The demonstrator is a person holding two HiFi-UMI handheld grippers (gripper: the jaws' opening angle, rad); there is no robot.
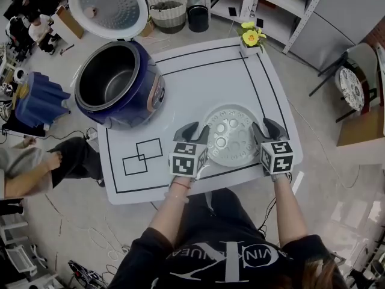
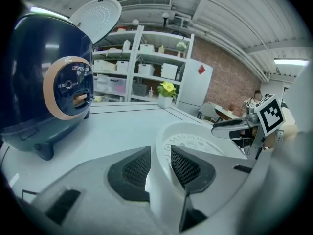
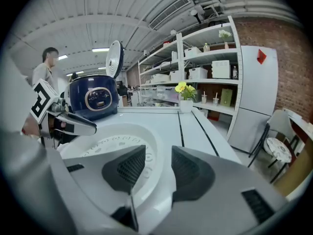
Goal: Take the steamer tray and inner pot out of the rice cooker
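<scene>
The white perforated steamer tray (image 1: pixel 228 136) lies flat on the white table (image 1: pixel 198 83), near its front edge. My left gripper (image 1: pixel 198 131) straddles the tray's left rim (image 2: pixel 161 151); the jaws stand slightly apart around it, open. My right gripper (image 1: pixel 266 127) straddles the right rim (image 3: pixel 154 155), open, with a clear gap at the outer pad. The navy rice cooker (image 1: pixel 120 83) stands at the table's back left with its lid (image 1: pixel 108 8) up. The dark inner pot (image 1: pixel 111 80) sits inside it.
A small vase of yellow flowers (image 1: pixel 249 40) stands at the table's far edge. Black outlined rectangles (image 1: pixel 142 156) mark the table left of the tray. A seated person (image 1: pixel 30 167) is on the floor to the left. Shelves (image 3: pixel 205 72) and a chair (image 1: pixel 352 86) lie beyond.
</scene>
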